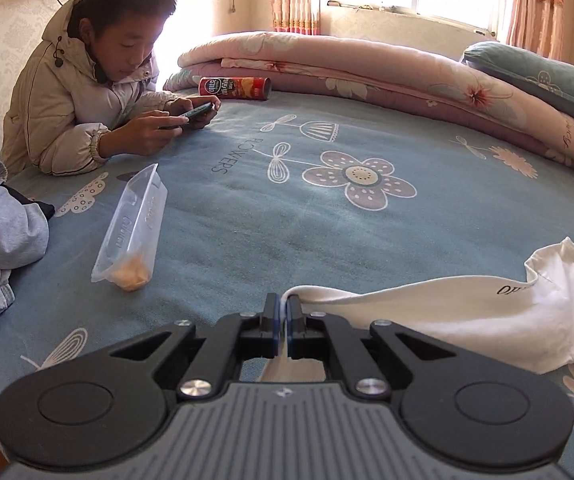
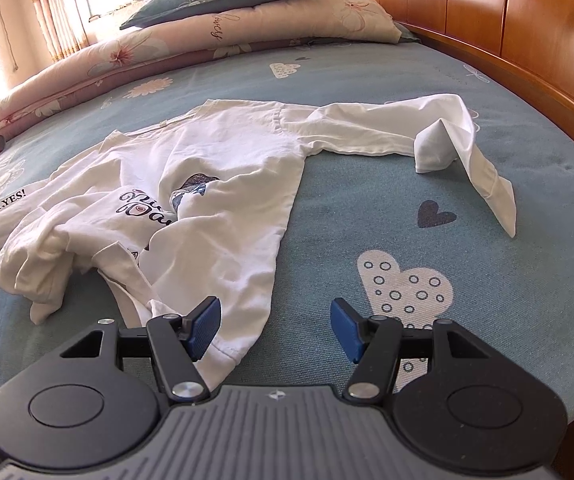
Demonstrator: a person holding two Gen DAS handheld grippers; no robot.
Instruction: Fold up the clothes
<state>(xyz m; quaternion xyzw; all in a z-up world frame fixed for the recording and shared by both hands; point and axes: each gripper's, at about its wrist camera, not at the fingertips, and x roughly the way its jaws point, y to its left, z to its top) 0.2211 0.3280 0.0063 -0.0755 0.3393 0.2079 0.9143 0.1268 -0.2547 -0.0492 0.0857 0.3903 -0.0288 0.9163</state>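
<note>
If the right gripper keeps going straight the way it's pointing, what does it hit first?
Probably the blue-green patterned bedsheet. The open right gripper points down at bare sheet just beside the crumpled white long-sleeved shirt, whose hem lies under its left finger; depth is unclear.

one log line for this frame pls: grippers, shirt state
left gripper: shut on white shirt edge | right gripper: open, over hem corner, nothing held | shirt: crumpled, unfolded on bed
</note>
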